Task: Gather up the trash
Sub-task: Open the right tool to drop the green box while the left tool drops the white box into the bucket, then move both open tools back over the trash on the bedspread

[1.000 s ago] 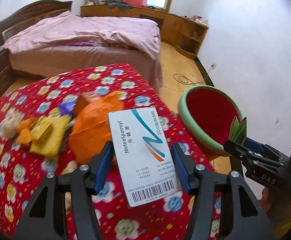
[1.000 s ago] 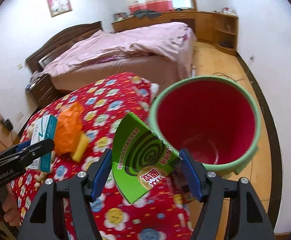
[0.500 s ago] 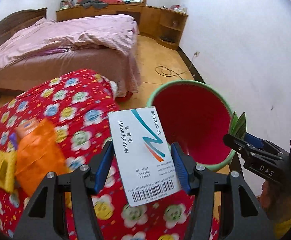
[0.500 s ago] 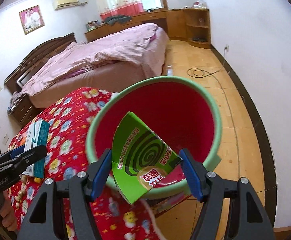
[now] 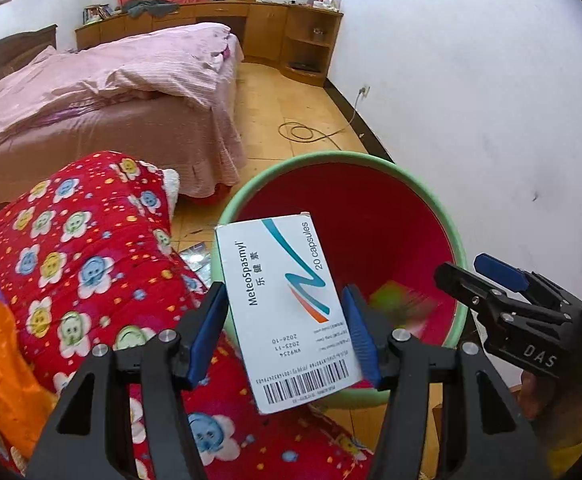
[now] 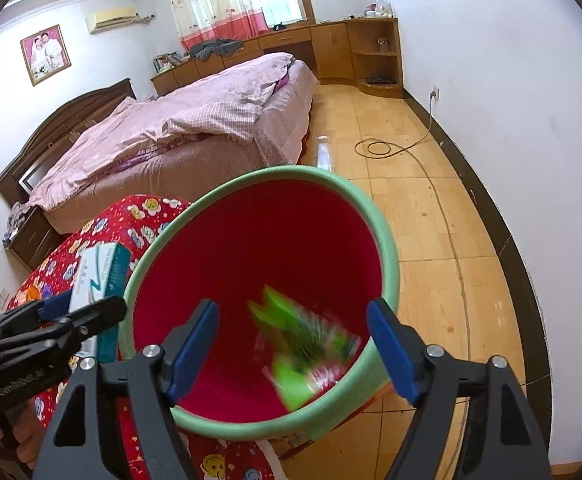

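Note:
My left gripper is shut on a white medicine box marked "MeteoSpasmyl", held at the near rim of a red bin with a green rim. In the right wrist view my right gripper hangs over the bin with its jaws opening and nothing pressed between the pads. A green mosquito-coil box, blurred, is falling inside the bin; it shows as a green blur in the left wrist view. The left gripper with the medicine box appears at the left.
A table with a red flowered cloth stands beside the bin, with an orange bag on it. Behind are a bed with pink bedding, wooden cabinets and a cable on the wooden floor. A white wall is at the right.
Both grippers have moved from the table toward the bin. The right gripper's jaws have spread and let go of the green box, which now drops into the bin. The left still grips the medicine box.

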The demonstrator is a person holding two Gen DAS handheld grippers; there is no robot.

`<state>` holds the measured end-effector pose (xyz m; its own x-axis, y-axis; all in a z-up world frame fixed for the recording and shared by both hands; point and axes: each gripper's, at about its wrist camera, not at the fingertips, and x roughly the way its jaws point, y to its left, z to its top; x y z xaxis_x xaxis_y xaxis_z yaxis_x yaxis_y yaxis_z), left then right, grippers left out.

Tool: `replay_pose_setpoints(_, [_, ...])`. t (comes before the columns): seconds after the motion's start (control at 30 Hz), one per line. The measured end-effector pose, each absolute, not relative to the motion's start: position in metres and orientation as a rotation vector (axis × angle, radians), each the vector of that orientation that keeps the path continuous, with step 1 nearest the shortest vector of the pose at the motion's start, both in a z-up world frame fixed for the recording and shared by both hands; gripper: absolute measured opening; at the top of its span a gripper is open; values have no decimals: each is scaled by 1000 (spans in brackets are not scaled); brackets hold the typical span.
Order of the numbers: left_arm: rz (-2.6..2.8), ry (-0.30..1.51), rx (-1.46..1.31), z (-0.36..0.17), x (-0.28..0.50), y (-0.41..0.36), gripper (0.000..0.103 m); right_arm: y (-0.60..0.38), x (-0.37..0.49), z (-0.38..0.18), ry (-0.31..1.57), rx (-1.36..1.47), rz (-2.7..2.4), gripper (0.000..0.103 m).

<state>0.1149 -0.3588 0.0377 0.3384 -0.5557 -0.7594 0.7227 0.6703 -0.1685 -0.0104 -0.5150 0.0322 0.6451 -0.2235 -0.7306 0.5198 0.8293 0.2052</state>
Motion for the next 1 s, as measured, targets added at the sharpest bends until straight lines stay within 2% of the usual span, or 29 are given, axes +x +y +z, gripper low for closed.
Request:
replay_pose_setpoints(0.17, [-844, 904, 218, 32, 119, -366, 61, -521, -15, 35, 734, 434, -447, 82])
replay_pose_setpoints(0.27, [-834, 908, 220, 30, 123, -368, 67, -520, -15, 36, 727, 443, -452, 82])
replay_pose_setpoints(0.63, [-806, 916, 170, 38, 122, -347, 67, -513, -23, 40, 725, 455, -458, 82])
replay_pose_setpoints(1.0, [-717, 920, 107, 55, 112, -289, 67, -482, -28, 49, 734, 464, -402, 82])
